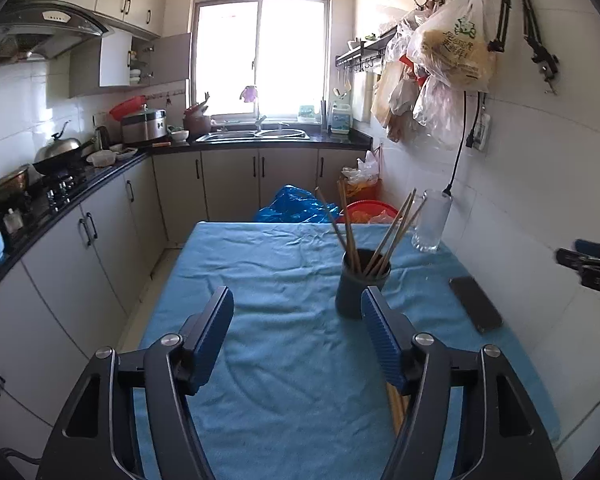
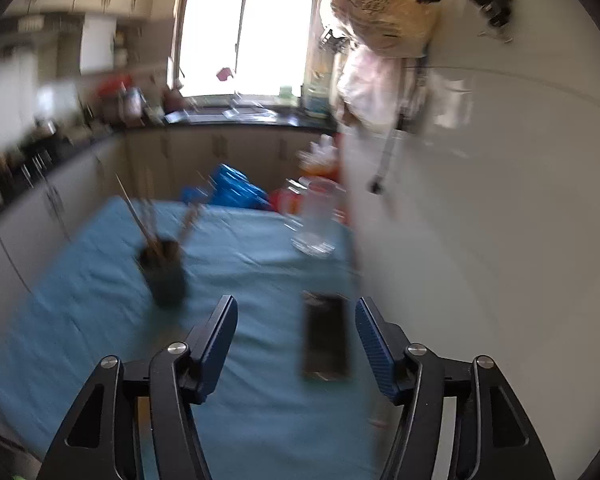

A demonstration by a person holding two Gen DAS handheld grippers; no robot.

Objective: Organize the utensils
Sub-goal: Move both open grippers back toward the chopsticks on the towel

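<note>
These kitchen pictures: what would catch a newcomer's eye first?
Probably the dark cup bristling with chopsticks, standing mid-table on the blue cloth. A clear glass stands behind it near the wall and a black phone lies flat to its right. Up close, two blue-padded grippers, left and right, gape open and empty.

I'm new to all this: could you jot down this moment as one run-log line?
left gripper open, empty | right gripper open, empty | chopsticks in dark cup | phone, glass on blue cloth

A plastic bag (image 1: 452,52) is hanging from the hooks on the right wall, showing dark printed Chinese characters under a green logo, too small and warped to read.
</note>
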